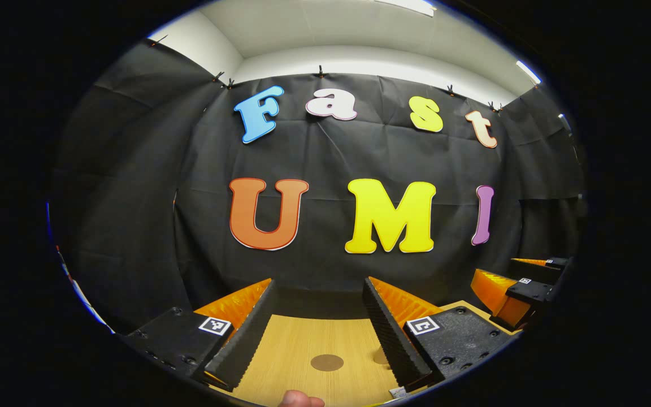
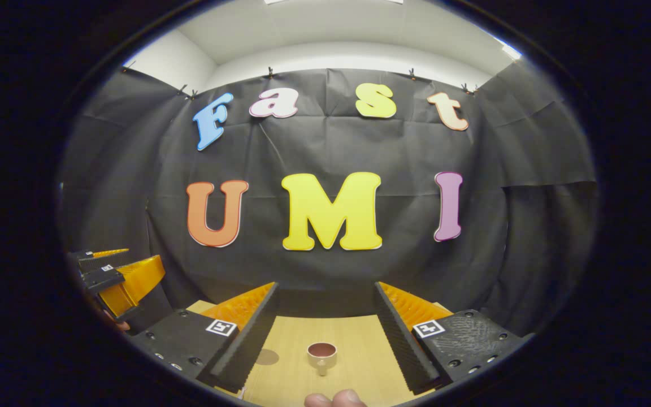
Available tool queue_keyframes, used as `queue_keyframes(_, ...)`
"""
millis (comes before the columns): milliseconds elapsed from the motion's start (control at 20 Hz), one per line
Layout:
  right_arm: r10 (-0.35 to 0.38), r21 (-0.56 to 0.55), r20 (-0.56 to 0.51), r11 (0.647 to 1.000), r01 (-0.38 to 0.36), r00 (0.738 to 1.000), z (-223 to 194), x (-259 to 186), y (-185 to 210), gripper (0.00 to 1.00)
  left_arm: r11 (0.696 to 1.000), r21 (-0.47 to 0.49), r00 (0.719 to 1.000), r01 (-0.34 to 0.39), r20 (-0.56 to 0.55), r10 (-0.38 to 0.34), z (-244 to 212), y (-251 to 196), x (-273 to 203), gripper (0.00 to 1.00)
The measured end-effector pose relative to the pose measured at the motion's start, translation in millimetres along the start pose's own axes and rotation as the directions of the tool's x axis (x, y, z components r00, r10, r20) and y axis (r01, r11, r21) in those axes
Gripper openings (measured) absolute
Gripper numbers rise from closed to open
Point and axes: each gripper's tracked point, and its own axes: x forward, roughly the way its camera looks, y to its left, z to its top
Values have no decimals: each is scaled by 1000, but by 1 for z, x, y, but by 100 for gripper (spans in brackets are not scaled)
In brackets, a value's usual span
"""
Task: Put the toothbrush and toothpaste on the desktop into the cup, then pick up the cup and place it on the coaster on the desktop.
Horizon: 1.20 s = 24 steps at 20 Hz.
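Note:
My right gripper (image 2: 326,288) is open above the wooden desktop (image 2: 359,350). A small pale cup (image 2: 321,353) with a brownish inside stands upright on the desktop between its fingers, farther off and untouched, its handle towards the camera. Left of the cup lies a round brown coaster (image 2: 267,356), partly hidden by my finger. My left gripper (image 1: 319,288) is also open, and the coaster (image 1: 326,362) lies flat on the desktop (image 1: 291,350) between its fingers, below them and not touched. Each gripper also shows at the side of the other's view: the right gripper (image 1: 509,294) and the left gripper (image 2: 116,277).
The black cloth wall (image 2: 325,147) closes the far edge of the desktop just beyond the cup and coaster. A person's fingertips show at the bottom edge of both views (image 1: 300,400) (image 2: 334,399). The two grippers are held side by side, a short gap apart.

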Motion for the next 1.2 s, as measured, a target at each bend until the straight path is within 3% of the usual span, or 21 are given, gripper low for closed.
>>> queue_keyframes(150,4,-37,14,999,-3,1000,2,2,-5,96,1000,17,1000,16,3,-16,2,-6,1,96)
queue_keyframes(750,49,36,-2,998,-49,999,-2,0,12,96,999,35,1000,-3,-3,3,4,-2,-2,96)
queue_keyframes(900,37,32,-55,999,-36,998,-12,-7,10,96,999,33,1000,2,-20,-1,-5,-3,-5,100)
queue_keyframes(1200,18,-35,-226,999,-26,974,-37,-34,-4,96,997,68,993,45,-112,-37,-54,-5,-22,96)
